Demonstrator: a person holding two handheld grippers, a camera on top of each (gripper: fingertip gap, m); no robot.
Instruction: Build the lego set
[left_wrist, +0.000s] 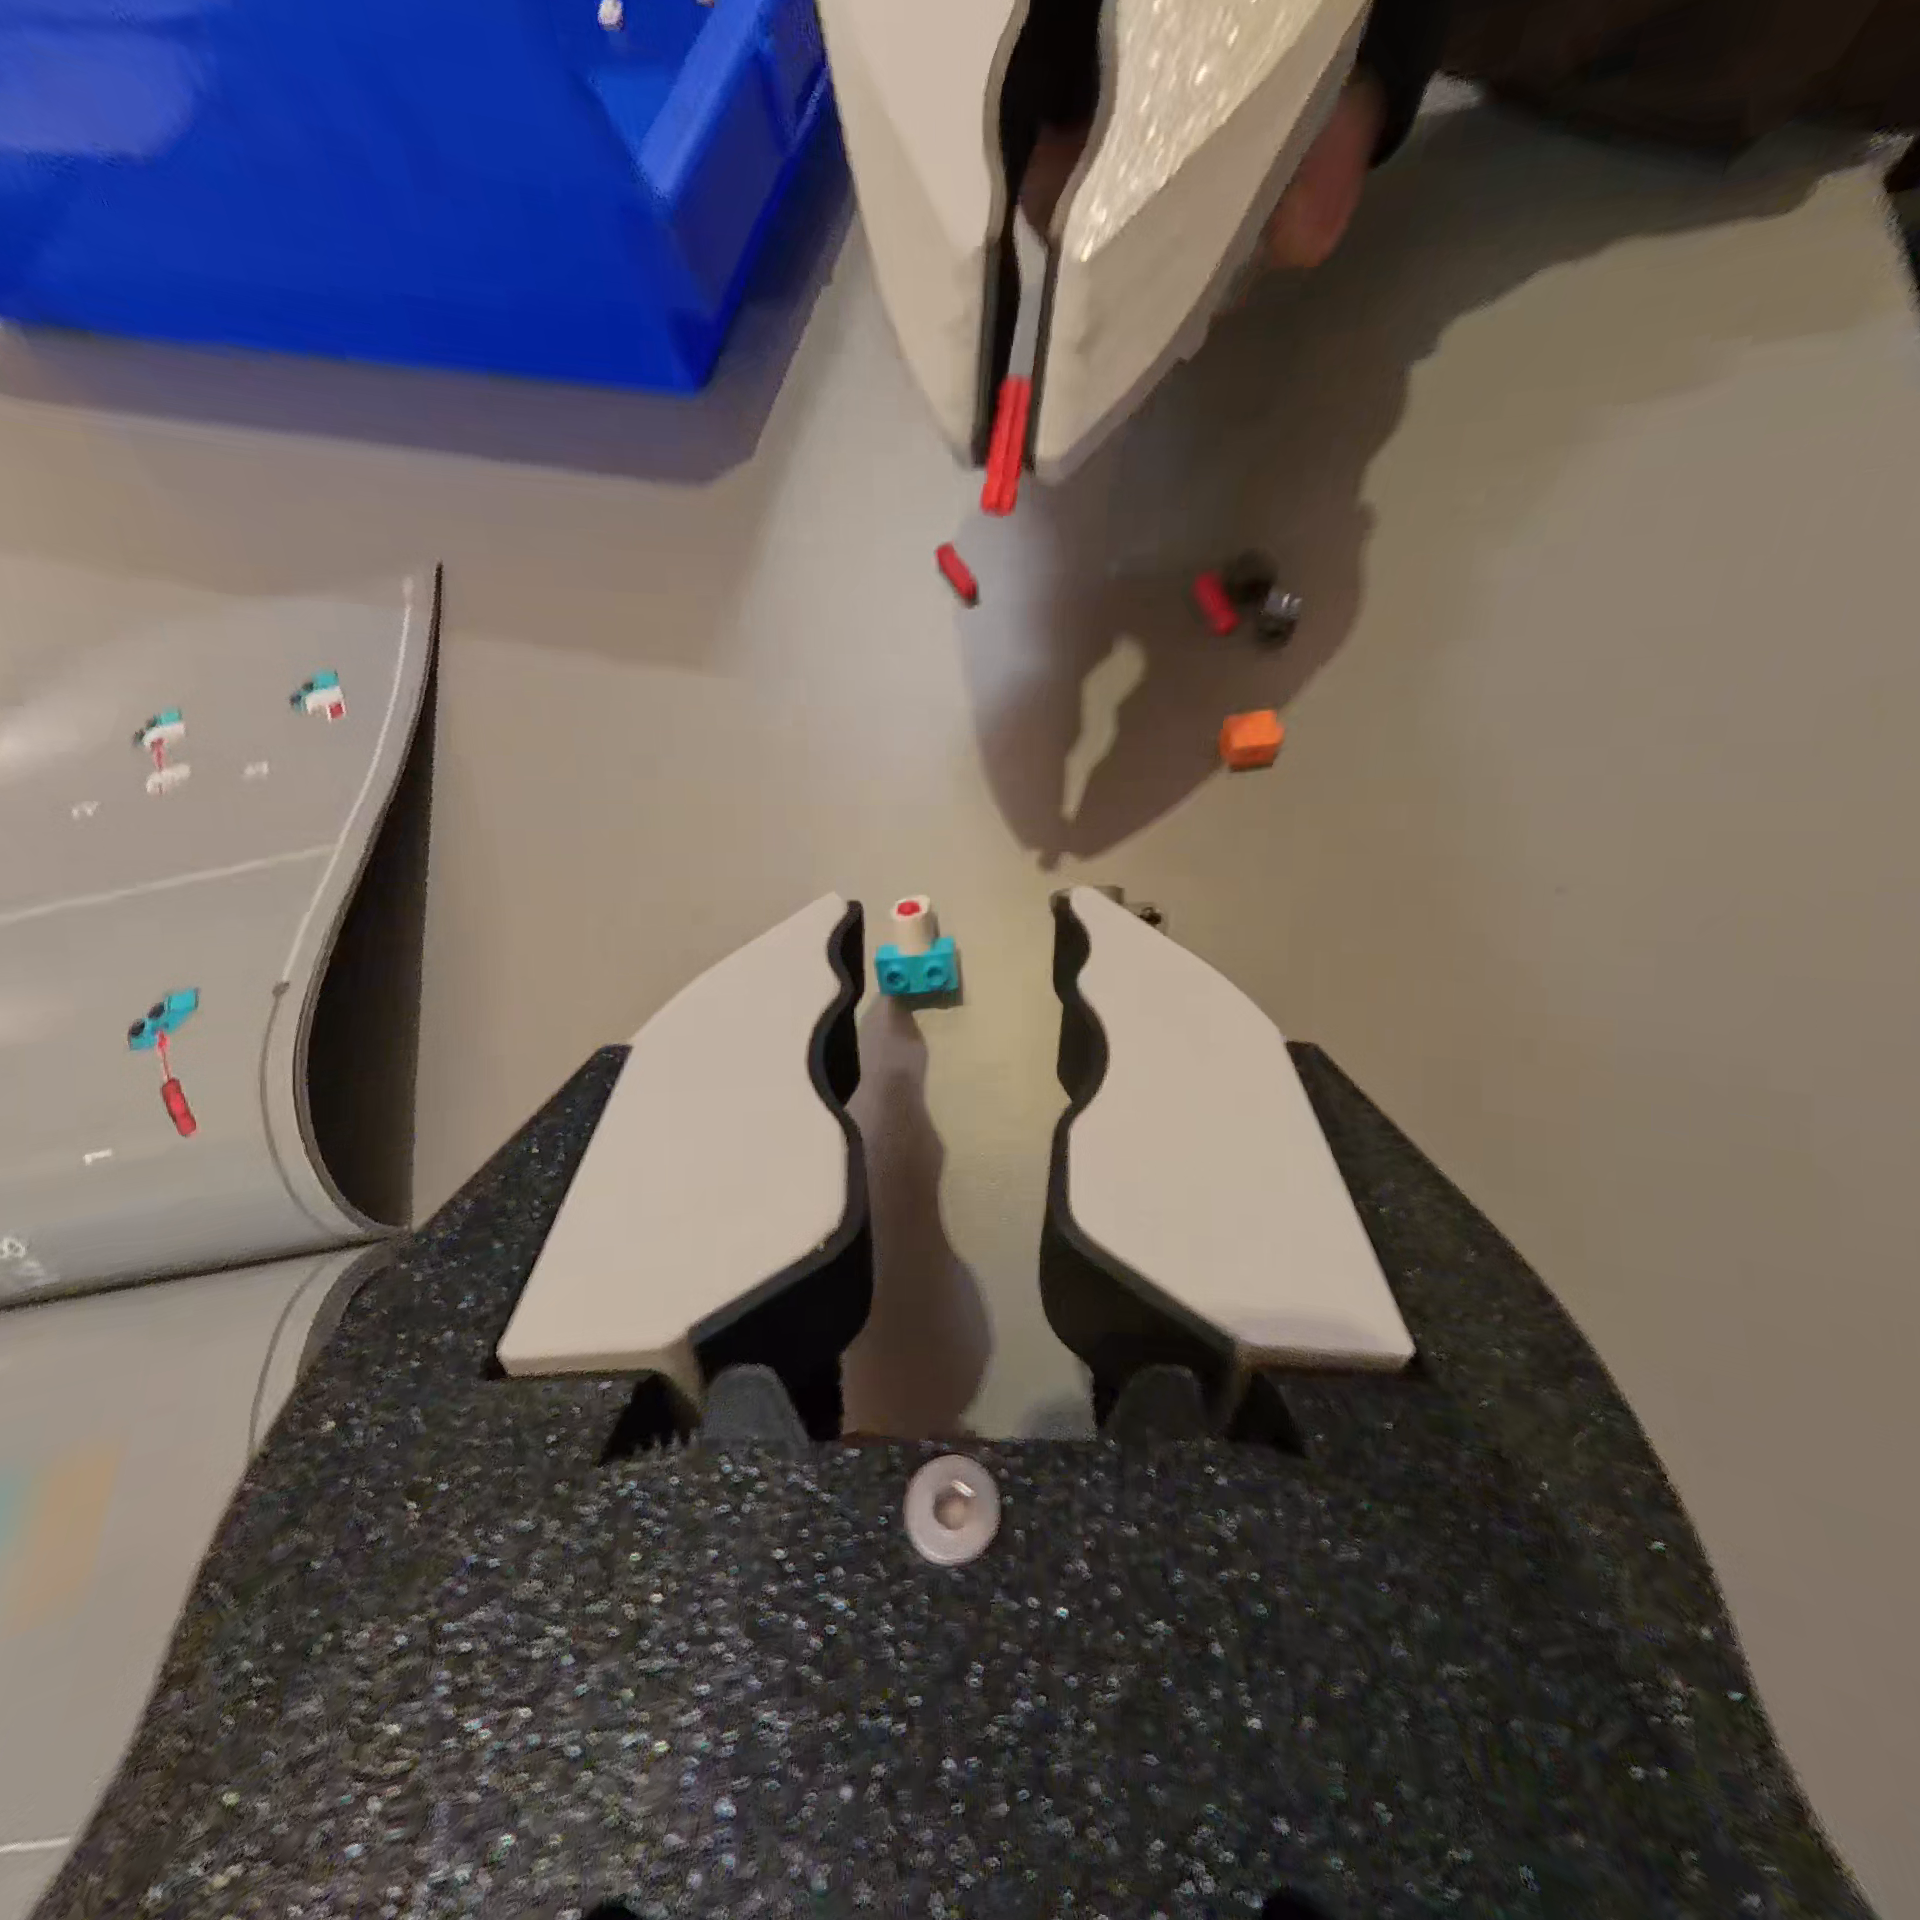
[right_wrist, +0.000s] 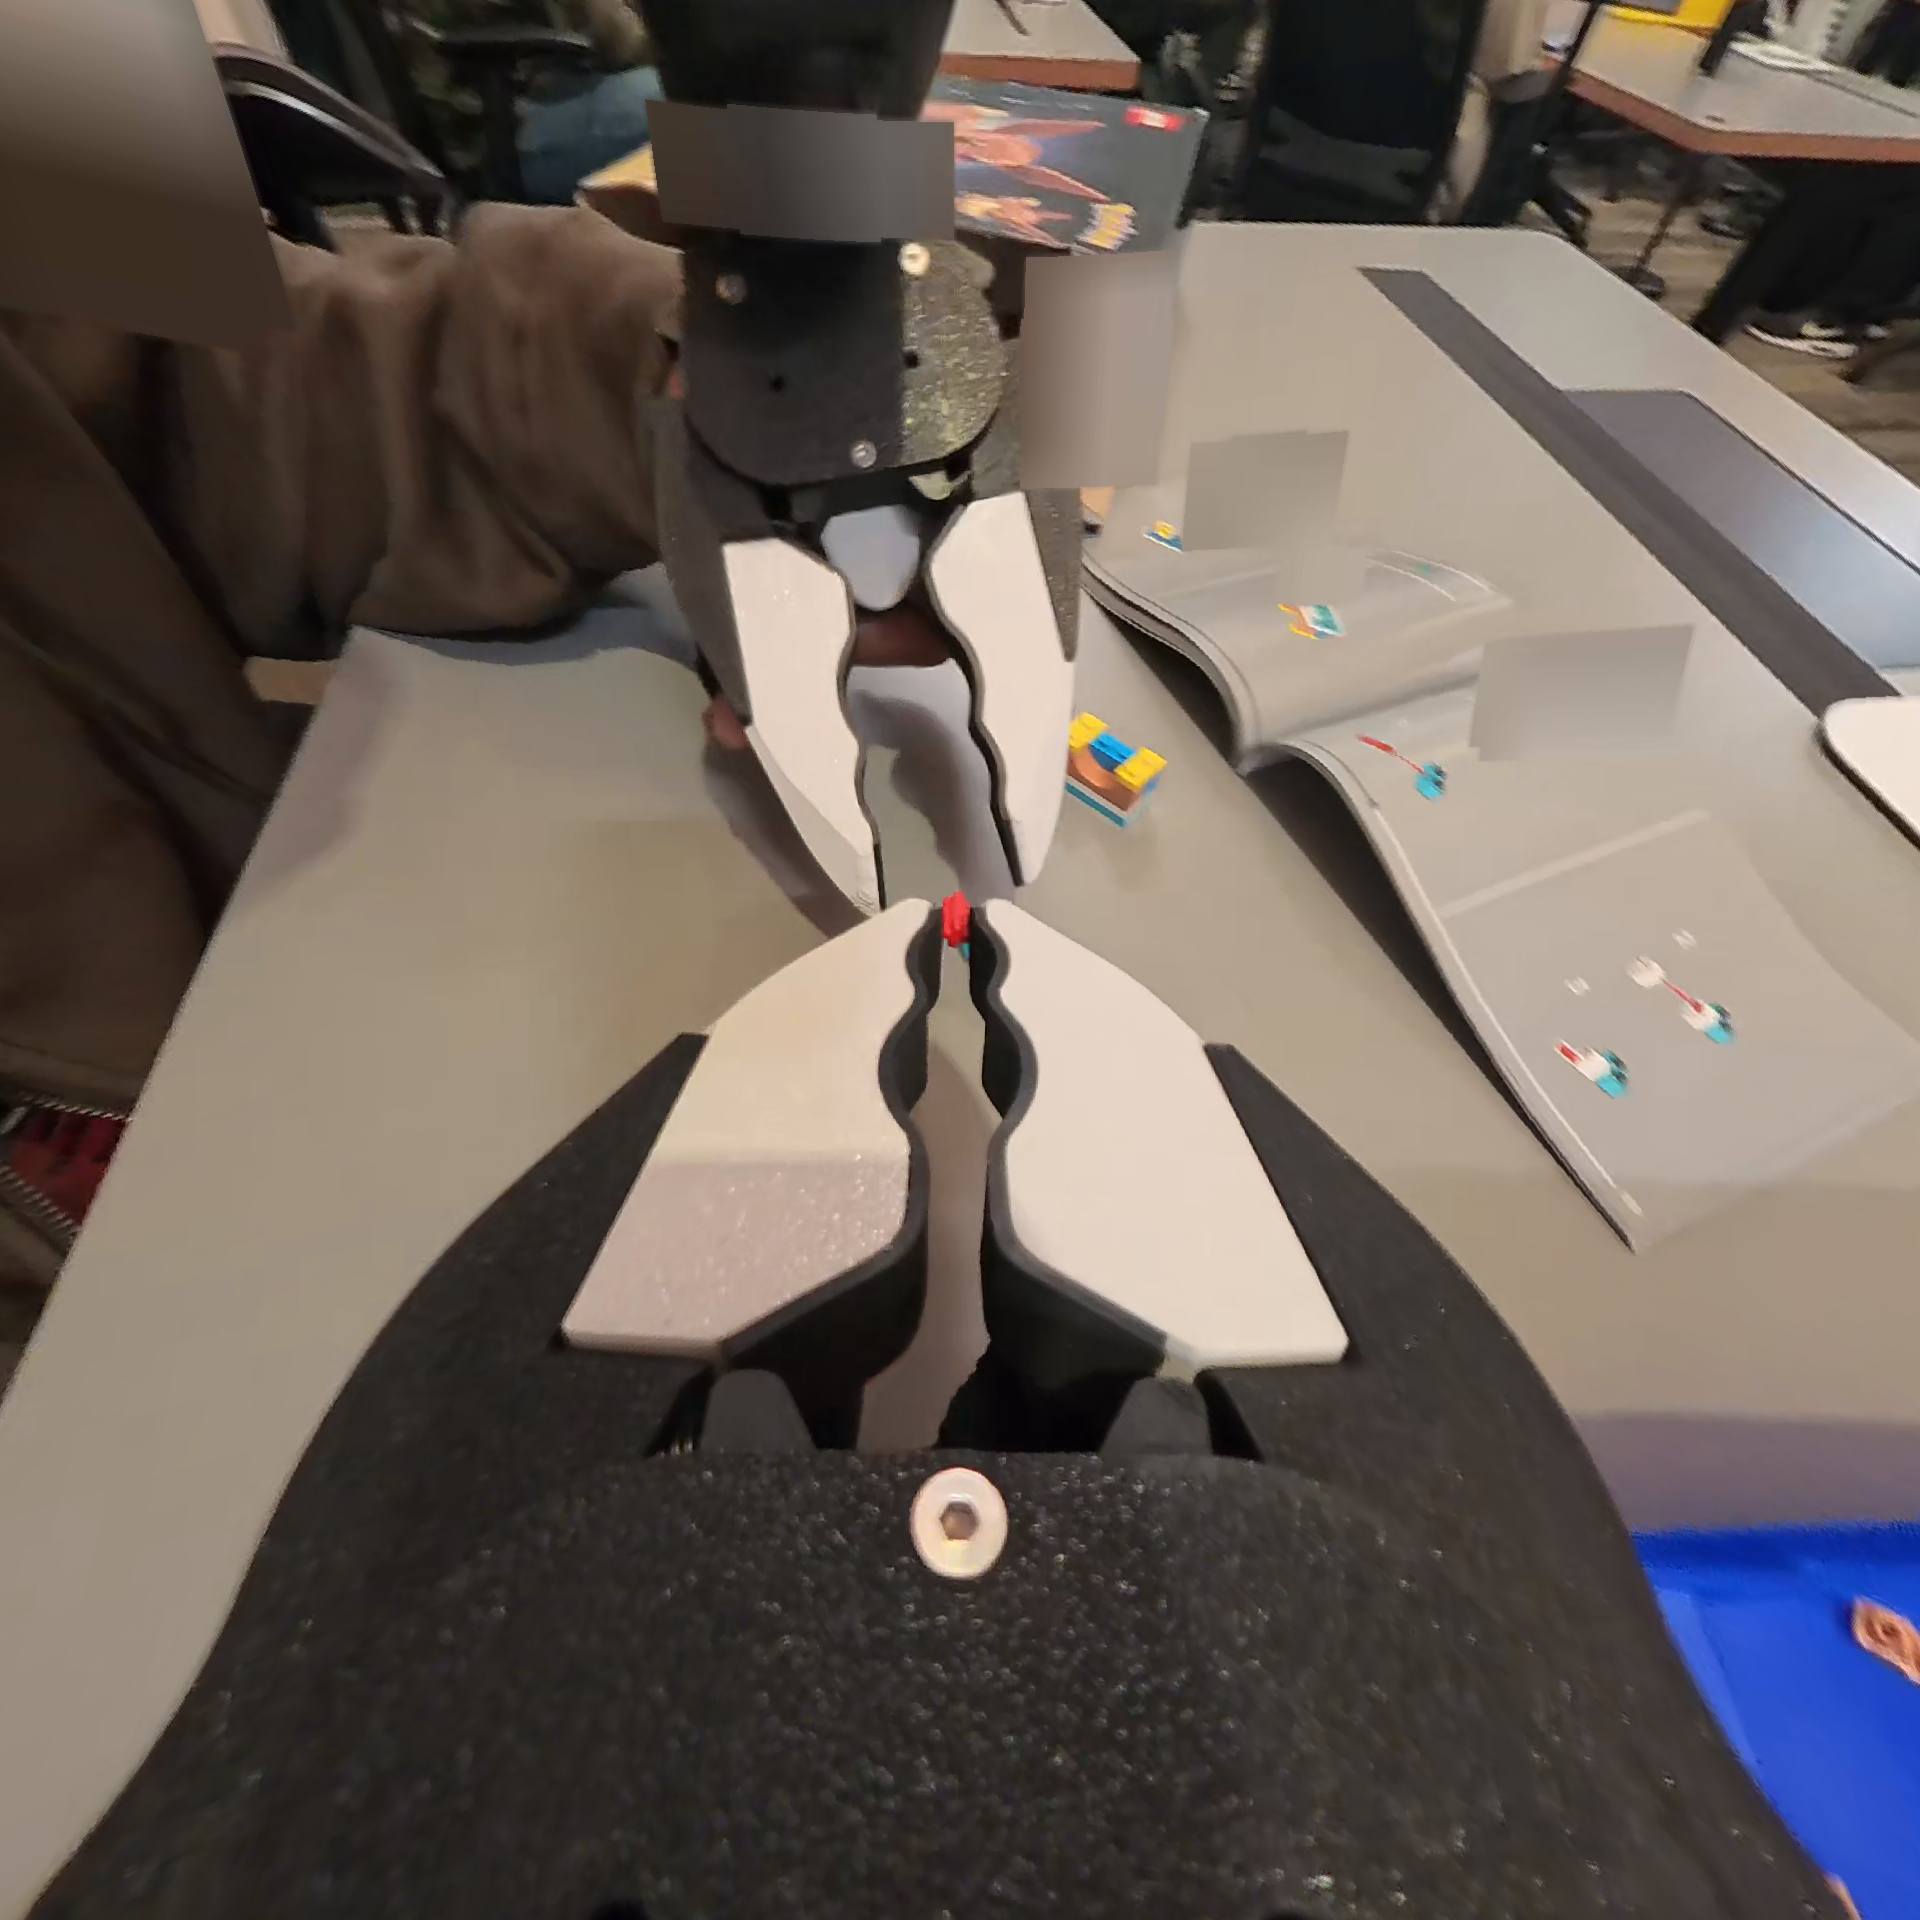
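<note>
Between the spread fingers of my left gripper (left_wrist: 956, 914) stands the teal brick (left_wrist: 918, 971) with a white peg on top, on the grey table (left_wrist: 1558, 1039), touching neither finger. It looks tiny, light and hard, likely to skid or tip, so I judge a squeeze across its flat teal sides best. Left of it lies the open instruction booklet (left_wrist: 197, 935); a blue bin (left_wrist: 416, 208) sits beyond. Further right, my right gripper (left_wrist: 1013, 457) is clenched on a thin red pin (left_wrist: 1006, 447), stiff and slippery-looking. Loose pieces lie beyond: an orange brick (left_wrist: 1251, 738) among them.
</note>
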